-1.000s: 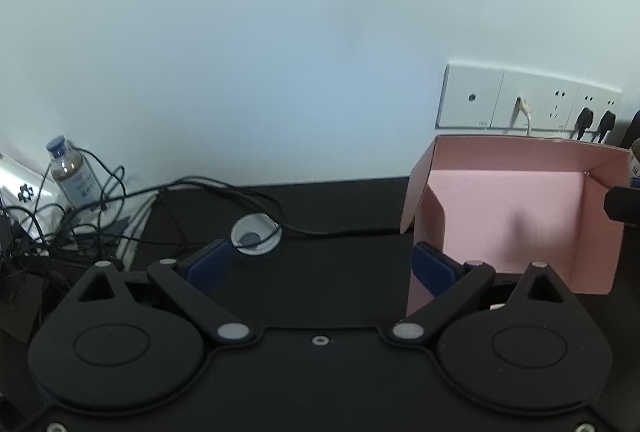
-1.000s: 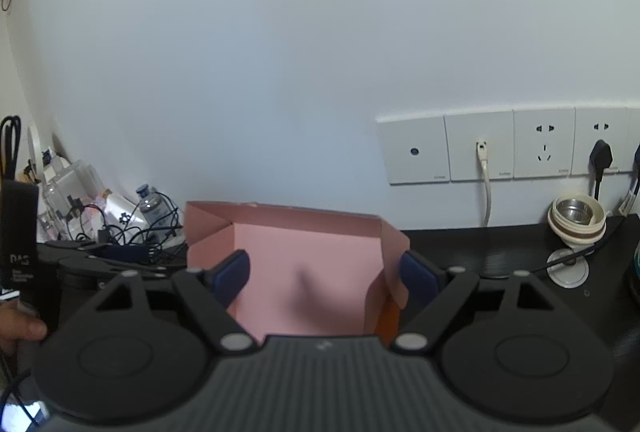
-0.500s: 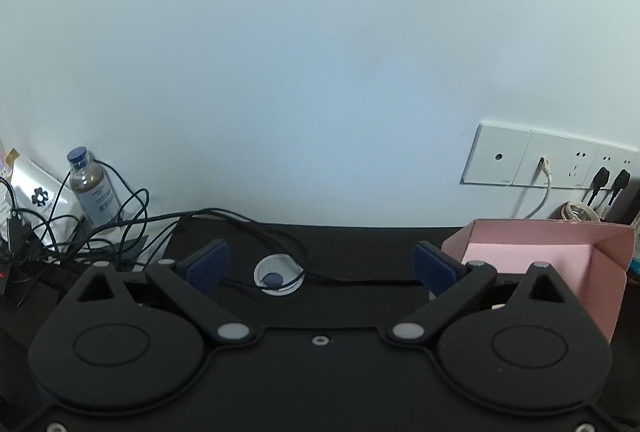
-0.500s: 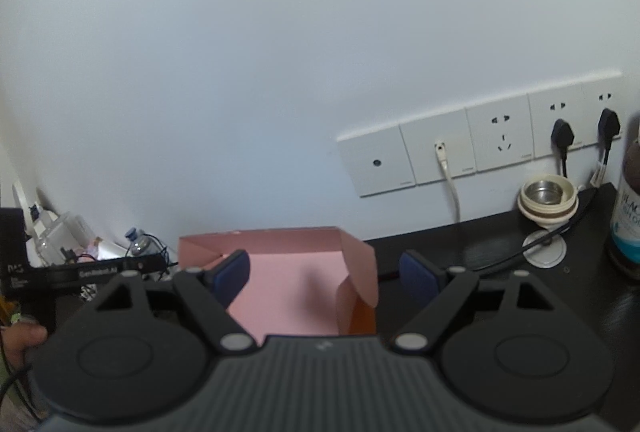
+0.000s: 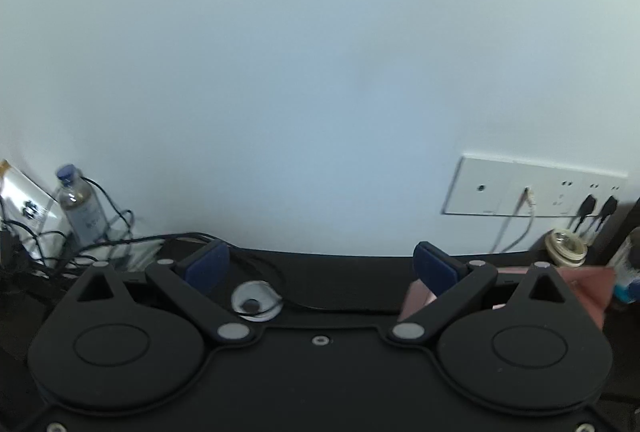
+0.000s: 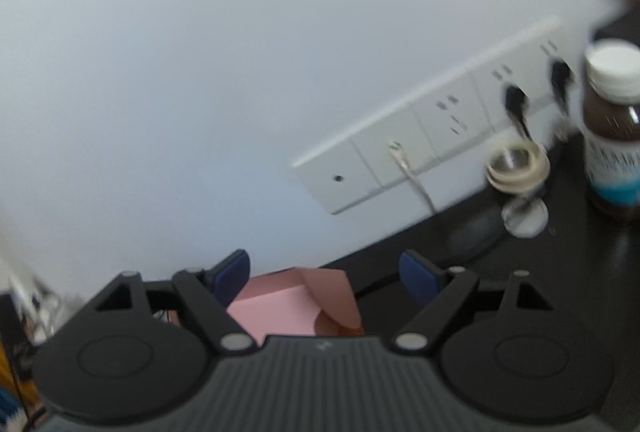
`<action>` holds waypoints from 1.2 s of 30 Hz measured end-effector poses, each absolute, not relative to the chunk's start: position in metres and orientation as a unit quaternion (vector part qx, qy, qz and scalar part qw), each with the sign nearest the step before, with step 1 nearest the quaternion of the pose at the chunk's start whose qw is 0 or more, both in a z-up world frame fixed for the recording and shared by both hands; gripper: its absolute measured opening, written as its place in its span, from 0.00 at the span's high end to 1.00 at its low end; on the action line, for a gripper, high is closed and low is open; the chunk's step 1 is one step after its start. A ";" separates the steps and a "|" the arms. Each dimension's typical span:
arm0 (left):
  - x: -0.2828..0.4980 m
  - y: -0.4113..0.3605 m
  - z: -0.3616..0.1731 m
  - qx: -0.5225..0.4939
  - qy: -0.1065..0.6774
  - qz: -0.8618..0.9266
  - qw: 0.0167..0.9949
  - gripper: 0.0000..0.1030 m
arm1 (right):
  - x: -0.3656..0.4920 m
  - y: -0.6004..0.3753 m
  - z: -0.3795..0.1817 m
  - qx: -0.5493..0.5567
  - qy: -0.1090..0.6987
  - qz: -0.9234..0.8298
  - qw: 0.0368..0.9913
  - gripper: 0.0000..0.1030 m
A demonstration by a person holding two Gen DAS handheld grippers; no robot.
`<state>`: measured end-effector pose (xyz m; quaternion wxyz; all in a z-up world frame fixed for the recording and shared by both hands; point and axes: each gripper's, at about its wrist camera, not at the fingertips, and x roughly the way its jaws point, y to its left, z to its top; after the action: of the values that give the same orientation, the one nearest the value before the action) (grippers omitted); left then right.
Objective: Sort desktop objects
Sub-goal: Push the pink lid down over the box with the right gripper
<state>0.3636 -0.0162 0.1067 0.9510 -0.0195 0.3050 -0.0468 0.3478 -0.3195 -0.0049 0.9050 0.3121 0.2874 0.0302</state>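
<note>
A pink open box (image 6: pixel 288 308) sits on the black desk, just below and between the fingers of my right gripper (image 6: pixel 324 272), which stands open and empty. The same pink box (image 5: pixel 584 284) shows only as a corner behind the right finger of my left gripper (image 5: pixel 320 264), also open with nothing in it. A brown bottle (image 6: pixel 614 128) with a white cap and blue label stands at the far right of the tilted right wrist view. A cream ring-shaped lid (image 6: pixel 518 164) lies by the wall near it.
A white socket strip (image 6: pixel 432 128) with plugs and a cable runs along the wall. A clear water bottle (image 5: pixel 80 208) and tangled black cables (image 5: pixel 60 244) crowd the left. A round white cable grommet (image 5: pixel 256 300) is set into the desk.
Both views have lifted, so the pink box has sunk toward the lower edge and more wall shows. The right wrist view has rolled, tilting the sockets, and the brown bottle has come in at the right.
</note>
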 end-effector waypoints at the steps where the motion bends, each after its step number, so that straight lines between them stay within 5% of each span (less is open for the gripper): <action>1: 0.368 -0.019 0.107 -0.018 0.316 -0.050 0.947 0.02 | 0.352 -0.321 -0.007 0.327 0.298 0.020 0.897 0.19; 17: 0.387 -0.032 0.119 -0.042 0.328 -0.040 0.943 0.01 | 0.384 -0.314 -0.020 0.431 0.370 -0.018 0.823 0.18; 36: 0.378 -0.061 0.092 0.028 0.378 -0.085 0.922 0.01 | 0.384 -0.295 -0.026 0.395 0.428 0.022 0.812 0.11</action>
<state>0.3783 -0.0611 0.0921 0.9217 0.0279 0.3777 -0.0845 0.3841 -0.2946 -0.0255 0.8122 0.3954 0.4283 0.0216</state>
